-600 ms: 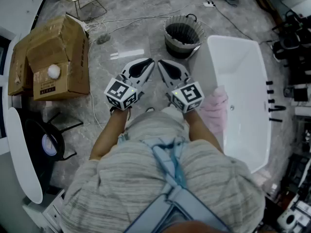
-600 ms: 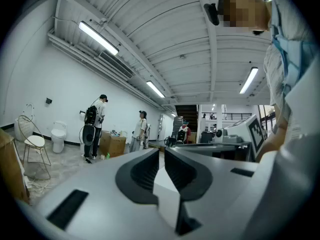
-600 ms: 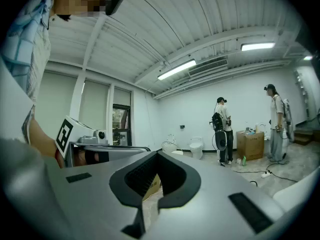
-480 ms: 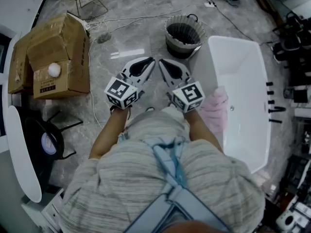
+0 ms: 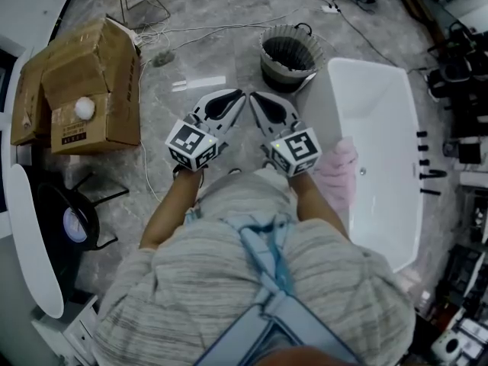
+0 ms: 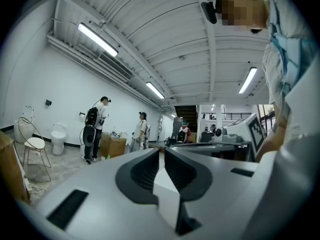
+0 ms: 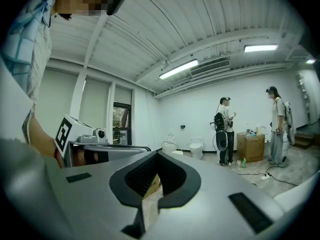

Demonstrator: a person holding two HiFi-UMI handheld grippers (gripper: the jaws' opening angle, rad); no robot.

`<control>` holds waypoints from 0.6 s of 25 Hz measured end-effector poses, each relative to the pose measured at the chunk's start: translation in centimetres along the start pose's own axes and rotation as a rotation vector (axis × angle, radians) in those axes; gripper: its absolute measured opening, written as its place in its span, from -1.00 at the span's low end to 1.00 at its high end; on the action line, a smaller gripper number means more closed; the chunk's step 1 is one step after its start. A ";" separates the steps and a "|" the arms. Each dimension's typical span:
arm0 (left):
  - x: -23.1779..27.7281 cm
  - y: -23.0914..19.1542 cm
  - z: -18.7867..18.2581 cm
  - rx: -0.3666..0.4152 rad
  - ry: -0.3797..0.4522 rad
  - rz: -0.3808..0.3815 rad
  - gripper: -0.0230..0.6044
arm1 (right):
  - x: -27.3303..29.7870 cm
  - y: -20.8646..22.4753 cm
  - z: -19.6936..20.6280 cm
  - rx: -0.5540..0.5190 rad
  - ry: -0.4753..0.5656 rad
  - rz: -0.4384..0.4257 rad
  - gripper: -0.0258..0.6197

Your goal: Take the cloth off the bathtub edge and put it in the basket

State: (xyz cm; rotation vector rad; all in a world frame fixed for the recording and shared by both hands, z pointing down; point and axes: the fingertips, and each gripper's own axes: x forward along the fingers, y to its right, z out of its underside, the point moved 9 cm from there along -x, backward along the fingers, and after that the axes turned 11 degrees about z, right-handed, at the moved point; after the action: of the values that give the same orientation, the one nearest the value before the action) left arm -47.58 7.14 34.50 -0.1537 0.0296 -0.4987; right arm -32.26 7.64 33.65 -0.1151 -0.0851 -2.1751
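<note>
Right tool [image 5: 255, 99], jaws closed and empty, is nearer the cloth [image 5: 337, 170] at its four o'clock on the bathtub edge [image 5: 326, 101].

Ahead of you the floor [image 5: 236, 67] lies open up to the basket [image 5: 287, 78]. The bathtub [image 5: 333, 90] walls off your right, its near rim draped with the cloth [image 5: 335, 170]. A cardboard box [image 5: 91, 90] blocks the left, and cables [image 5: 198, 30] trail across the floor beyond it.

Left gripper [image 5: 235, 97] and right gripper [image 5: 257, 100] side by side, jaws together, empty. Pink cloth [image 5: 339, 170] lay draped on bathtub [image 5: 381, 113] edge; basket [image 5: 287, 56] stood near the tub's end.
</note>
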 end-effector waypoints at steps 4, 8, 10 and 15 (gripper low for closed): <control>-0.2 -0.4 0.2 -0.013 0.008 -0.010 -0.80 | 0.2 0.0 0.0 0.035 0.003 -0.023 -0.92; -0.2 -0.7 0.3 -0.013 0.008 -0.012 -0.80 | 0.6 0.4 0.5 0.051 0.005 -0.006 -0.91; -0.3 -0.9 0.5 -0.016 0.007 -0.012 -0.80 | 0.9 0.3 0.7 0.043 -0.001 -0.012 -0.91; -0.4 -1.1 0.7 -0.029 0.005 -0.018 -0.80 | 1.1 0.1 1.2 0.051 -0.011 -0.018 -0.91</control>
State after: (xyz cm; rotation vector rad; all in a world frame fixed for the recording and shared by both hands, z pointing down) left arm -48.42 6.54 35.36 -0.1810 0.0402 -0.5172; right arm -32.74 6.80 34.92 -0.0973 -0.1477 -2.1884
